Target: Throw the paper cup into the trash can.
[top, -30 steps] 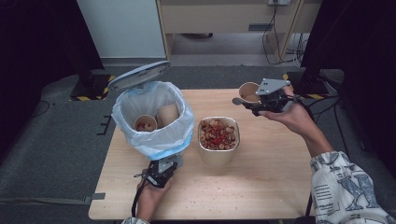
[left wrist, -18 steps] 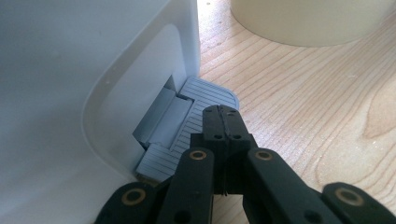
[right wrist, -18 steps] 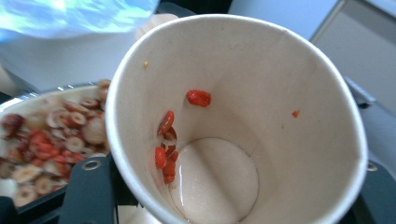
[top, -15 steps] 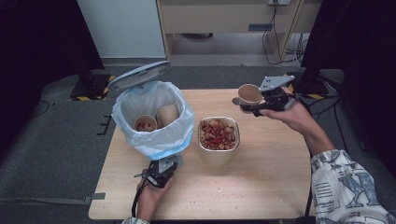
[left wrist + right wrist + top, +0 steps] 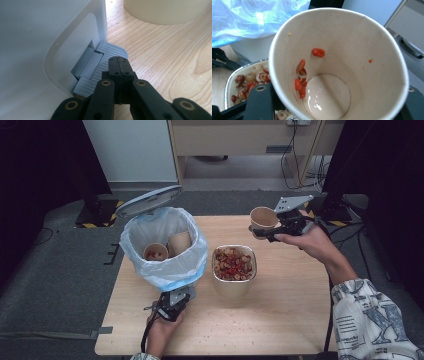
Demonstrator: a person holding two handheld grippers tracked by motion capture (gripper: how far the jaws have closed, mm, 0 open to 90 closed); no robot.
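A white pedal bin [image 5: 165, 270] with a blue bag stands at the table's left, its lid [image 5: 148, 201] raised. Two paper cups [image 5: 155, 252] [image 5: 180, 241] lie inside it. My left gripper [image 5: 179, 297] is shut, and its tips [image 5: 119, 60] rest on the grey ribbed pedal [image 5: 100, 62] at the bin's foot. My right gripper [image 5: 265, 232] is shut on a paper cup [image 5: 263, 217], held above the table's far right. The cup [image 5: 362, 50] is tilted toward the camera, with red food scraps and a wet bottom inside. One black finger [image 5: 258, 100] shows beside it.
A foil container [image 5: 234, 282] full of red and pale food scraps stands mid-table, right of the bin. Its rim [image 5: 229, 80] lies below the held cup. Crumbs dot the wooden table [image 5: 280, 320]. A cabinet and cables sit beyond the far edge.
The right hand has tilted a little, so its grey plate sits higher, while the cup stays almost in place. The left gripper rests on the pedal as before, with the lid up.
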